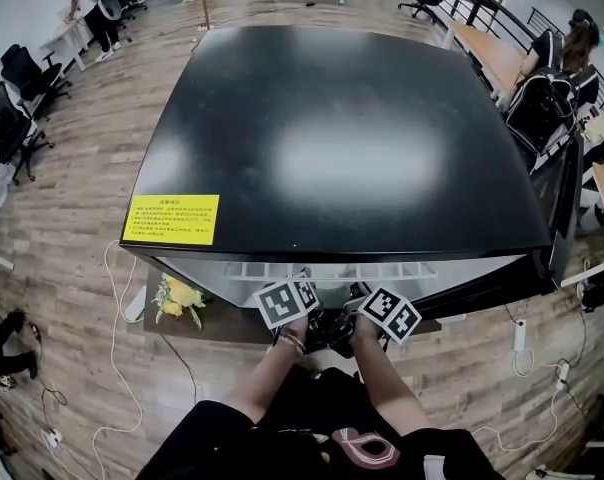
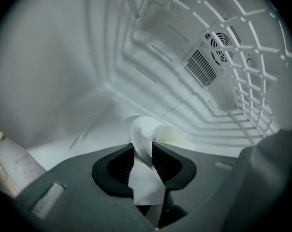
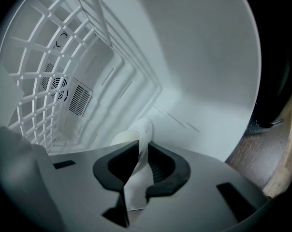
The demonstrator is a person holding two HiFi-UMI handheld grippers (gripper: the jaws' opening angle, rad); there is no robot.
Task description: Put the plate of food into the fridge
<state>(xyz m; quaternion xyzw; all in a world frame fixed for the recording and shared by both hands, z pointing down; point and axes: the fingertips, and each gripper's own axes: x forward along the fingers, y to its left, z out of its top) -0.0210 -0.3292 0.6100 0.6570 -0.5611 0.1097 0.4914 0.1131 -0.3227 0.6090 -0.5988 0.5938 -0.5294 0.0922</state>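
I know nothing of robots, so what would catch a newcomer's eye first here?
From the head view, the fridge fills the picture with its black top, a yellow sticker near its front left corner. Inside, all is white: the rim of a plate sits between the jaws of the left hand-held gripper and the right hand-held gripper, with a vent grille on the back wall.

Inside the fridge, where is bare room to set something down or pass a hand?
Bare floor lies left of the plate, up to the left wall, and right of it, up to the right wall. Floor behind it toward the vent looks free. Crowded: the middle, taken by the plate; the wire shelf hangs overhead.
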